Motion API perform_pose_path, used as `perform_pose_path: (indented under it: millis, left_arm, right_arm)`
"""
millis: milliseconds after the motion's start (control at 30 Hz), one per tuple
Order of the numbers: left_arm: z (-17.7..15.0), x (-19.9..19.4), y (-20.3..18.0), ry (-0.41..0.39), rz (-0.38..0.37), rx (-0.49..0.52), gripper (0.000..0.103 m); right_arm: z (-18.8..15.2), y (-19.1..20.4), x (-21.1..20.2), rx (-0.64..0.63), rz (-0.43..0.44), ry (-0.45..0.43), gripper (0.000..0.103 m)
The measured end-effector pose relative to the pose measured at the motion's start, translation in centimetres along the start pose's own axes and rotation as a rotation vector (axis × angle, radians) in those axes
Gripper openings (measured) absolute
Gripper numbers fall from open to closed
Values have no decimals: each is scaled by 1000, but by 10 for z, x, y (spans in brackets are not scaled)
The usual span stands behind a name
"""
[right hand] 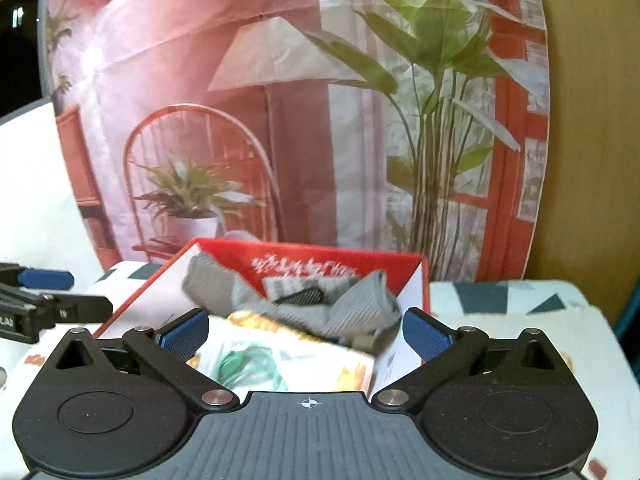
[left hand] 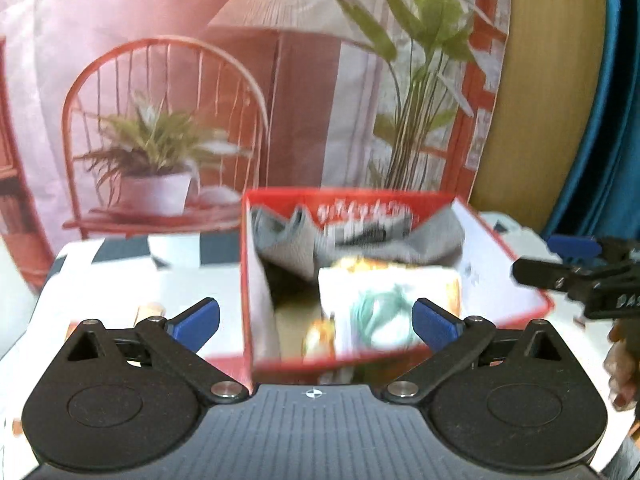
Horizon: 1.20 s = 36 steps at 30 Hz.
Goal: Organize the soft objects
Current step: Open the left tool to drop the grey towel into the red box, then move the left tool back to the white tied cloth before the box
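Behind the counter (right hand: 500,300), which is wearing a white cloth with dark geometric patches, a printed backdrop (left hand: 180,80) is showing a red chair, a lamp and leafy plants. Sitting near the middle of that counter is the open red-and-white cardboard box (left hand: 508,276), and the soft things are lying inside it: a crumpled grey knitted cloth (right hand: 360,300) is slumping against the far wall, while a folded white cloth with orange and teal print (left hand: 384,292) is resting flat in front of it, likely laid on top so the pile is staying compact. Both pictures are blurring, so finer detail is being lost. The left claw (left hand: 316,320) is hanging in front of the box with its blue pads spread as wide as they go, gripping nothing. The right claw (right hand: 306,334) is doing the same from the other side, empty and fully parted. Judging by this, the printed cloth is sitting freed in the box
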State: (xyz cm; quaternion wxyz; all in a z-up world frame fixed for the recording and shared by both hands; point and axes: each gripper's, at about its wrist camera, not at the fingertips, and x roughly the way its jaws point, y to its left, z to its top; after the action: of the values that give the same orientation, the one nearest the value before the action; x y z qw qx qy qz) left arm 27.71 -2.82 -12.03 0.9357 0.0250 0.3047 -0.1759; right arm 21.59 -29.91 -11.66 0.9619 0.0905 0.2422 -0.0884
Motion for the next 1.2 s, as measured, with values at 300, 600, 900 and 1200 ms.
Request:
perform_pose_path:
  millis: [300,600,900,1200]
  left_arm:
    - [-72,-5,1,91,40,-72,103]
    - [-124,13,-8,193,80,-66,103]
    - [-141,29,4,254,92,-100,103]
    - [-149,28,5,251,95,-106,103]
  right_arm:
    - [-59,10,-43,-45,24,-30,103]
    - [-131,3,-45,8,-40,84,103]
    - [-169,-3,-27,58,-128,181,103]
    - [-182,-10,-15,97,-166,244,103]
